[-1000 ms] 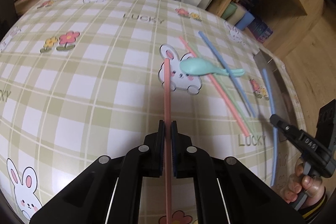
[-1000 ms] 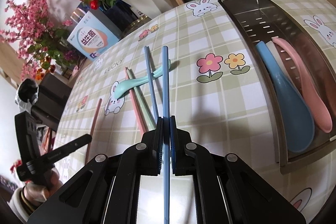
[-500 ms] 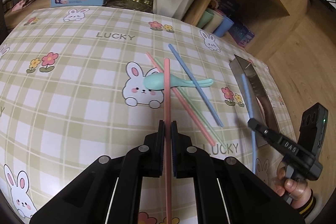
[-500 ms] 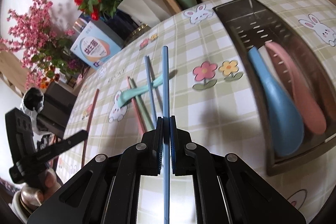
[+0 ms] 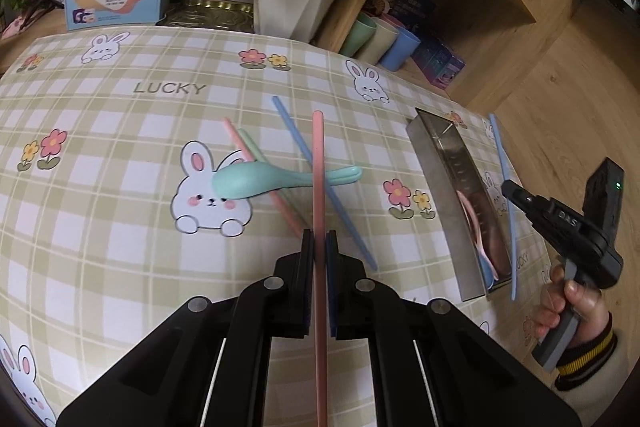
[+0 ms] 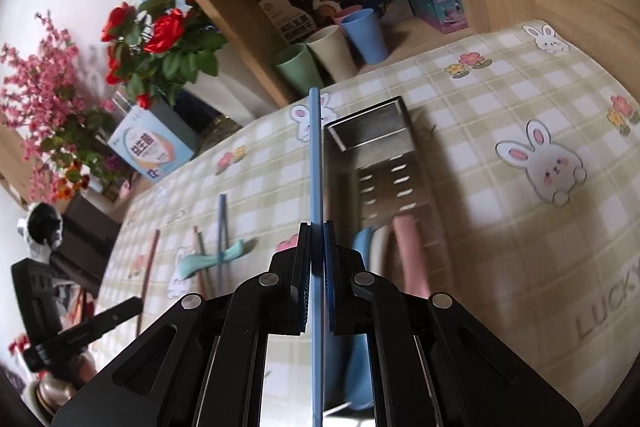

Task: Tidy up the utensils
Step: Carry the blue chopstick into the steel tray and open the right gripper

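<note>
Both hands have moved toward the metal tray (image 6: 362,131). The right gripper (image 6: 317,255) is clamped on a blue chopstick (image 6: 315,155) above the tray's left edge. The left gripper (image 5: 319,247) pinches a pink chopstick (image 5: 318,163) above the teal spoon (image 5: 256,181), farther out on the tablecloth (image 5: 120,155).

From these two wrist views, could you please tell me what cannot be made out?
- Spoons in the steel tray: right wrist view, blurred and covered by the right gripper; left wrist view, mostly behind the tray wall.
- Rear end of the pink chopstick: left wrist view, cut off by the bottom edge beneath the left gripper.
</note>
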A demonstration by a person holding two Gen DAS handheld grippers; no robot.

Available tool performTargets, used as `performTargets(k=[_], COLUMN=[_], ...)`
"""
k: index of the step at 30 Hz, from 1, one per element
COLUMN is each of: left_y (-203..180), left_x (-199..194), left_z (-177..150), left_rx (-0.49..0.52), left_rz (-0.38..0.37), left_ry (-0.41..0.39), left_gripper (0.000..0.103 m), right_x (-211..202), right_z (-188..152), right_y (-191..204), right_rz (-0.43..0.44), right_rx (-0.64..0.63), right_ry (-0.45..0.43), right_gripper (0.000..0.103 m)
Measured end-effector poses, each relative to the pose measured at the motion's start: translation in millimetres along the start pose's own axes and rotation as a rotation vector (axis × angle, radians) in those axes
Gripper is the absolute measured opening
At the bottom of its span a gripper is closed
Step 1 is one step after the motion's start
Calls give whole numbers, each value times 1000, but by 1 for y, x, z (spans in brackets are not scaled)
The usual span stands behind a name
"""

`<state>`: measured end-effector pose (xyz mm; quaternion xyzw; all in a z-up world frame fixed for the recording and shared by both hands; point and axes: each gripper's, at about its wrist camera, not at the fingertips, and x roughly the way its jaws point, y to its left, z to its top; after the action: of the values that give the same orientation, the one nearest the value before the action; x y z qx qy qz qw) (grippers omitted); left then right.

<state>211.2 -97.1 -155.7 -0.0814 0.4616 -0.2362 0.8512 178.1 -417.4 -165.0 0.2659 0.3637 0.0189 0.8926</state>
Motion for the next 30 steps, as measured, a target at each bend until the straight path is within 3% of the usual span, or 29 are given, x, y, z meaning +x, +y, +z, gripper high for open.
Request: performTargets(k=[9,16,30], left_y=[-4,-6,-4], left_x=[11,20,19], left_z=[8,5,3], left_rx=[-22,-16,-23], left_rz=[16,30,20], left_ry=[10,34,39], left_gripper=[6,6,6], right_x=[37,51,64], right_z=[1,1,-3], right_y=[-6,-15,-19], right_rz=[9,29,-1], right_rx=[-5,90,144], right_ry=[86,107,152], right_gripper=[6,6,6])
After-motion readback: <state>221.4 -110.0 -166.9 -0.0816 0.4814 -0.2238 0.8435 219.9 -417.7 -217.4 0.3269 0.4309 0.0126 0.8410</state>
